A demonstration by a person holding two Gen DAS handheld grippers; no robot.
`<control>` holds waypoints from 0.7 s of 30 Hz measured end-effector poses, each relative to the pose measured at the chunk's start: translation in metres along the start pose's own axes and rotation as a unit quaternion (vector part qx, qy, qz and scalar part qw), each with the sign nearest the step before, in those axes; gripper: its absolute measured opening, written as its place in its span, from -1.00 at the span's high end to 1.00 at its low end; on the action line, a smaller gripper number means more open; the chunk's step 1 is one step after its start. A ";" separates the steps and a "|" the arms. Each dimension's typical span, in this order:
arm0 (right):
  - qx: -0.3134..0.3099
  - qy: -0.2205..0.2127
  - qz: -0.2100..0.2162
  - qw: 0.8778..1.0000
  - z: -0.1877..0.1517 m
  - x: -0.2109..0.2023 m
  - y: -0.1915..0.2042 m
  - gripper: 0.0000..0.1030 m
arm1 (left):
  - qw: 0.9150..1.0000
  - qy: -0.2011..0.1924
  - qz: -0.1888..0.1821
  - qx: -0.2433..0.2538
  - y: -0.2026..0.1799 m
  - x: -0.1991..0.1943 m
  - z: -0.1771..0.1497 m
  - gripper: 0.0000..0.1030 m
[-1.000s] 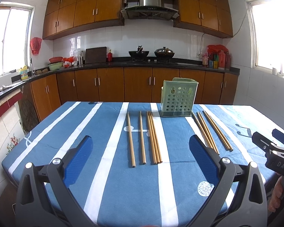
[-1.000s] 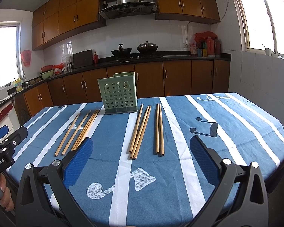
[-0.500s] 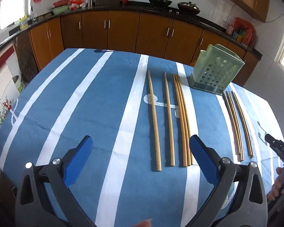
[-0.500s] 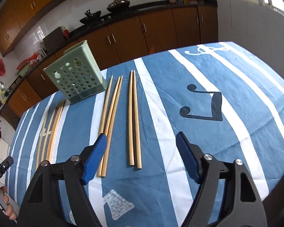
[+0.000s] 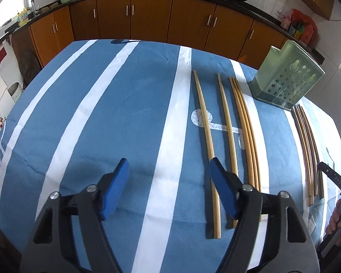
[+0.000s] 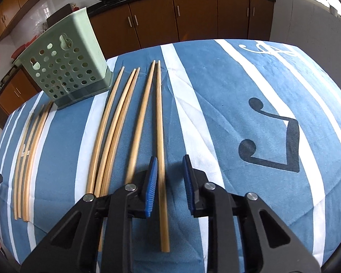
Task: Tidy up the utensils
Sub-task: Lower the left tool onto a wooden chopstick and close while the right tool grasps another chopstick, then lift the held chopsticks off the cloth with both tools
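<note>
On the worktop (image 6: 272, 72): my right gripper (image 6: 169, 182) has dropped, jaws narrowed but unclosed around the rightmost chopstick (image 6: 159, 122).
Left gripper (image 5: 168, 182): lowered, jaws spread (grasp imminent, I judge).

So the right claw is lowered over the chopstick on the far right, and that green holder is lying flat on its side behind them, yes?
Not quite. The green holder stands upright on the blue cloth, as the right wrist view shows. The rest holds: the right claw is open and lowered over the rightmost chopstick, which lies between its blue pads.
</note>
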State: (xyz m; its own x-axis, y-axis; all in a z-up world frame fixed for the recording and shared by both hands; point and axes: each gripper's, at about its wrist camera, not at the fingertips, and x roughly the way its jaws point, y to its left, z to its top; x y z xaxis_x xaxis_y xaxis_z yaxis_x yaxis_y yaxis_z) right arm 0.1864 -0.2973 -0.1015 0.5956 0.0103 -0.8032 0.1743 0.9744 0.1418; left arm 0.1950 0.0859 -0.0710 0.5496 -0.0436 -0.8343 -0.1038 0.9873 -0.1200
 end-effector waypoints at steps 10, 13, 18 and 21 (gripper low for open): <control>0.007 -0.012 -0.010 1.000 0.004 0.001 -0.010 0.86 | 0.998 0.018 -0.039 0.044 -0.030 0.013 0.000 0.21; 0.008 -0.013 -0.008 1.000 0.003 0.002 -0.011 0.85 | 0.997 0.030 -0.043 0.057 -0.038 0.018 -0.002 0.34; 0.004 -0.014 -0.009 1.000 0.003 0.002 -0.011 0.85 | 0.996 0.030 -0.014 0.081 -0.048 0.025 -0.006 0.76; -0.008 -0.015 -0.011 1.000 0.004 0.005 -0.008 0.85 | 0.997 0.034 -0.030 0.058 -0.039 0.033 0.004 0.84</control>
State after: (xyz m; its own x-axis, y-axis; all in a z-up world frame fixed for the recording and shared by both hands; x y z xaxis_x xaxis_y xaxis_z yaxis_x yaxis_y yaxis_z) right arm 0.1912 -0.3064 -0.1044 0.6152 -0.0169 -0.7882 0.1741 0.9780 0.1149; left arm 0.2207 0.0467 -0.0912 0.4945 -0.1086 -0.8623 0.0264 0.9936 -0.1100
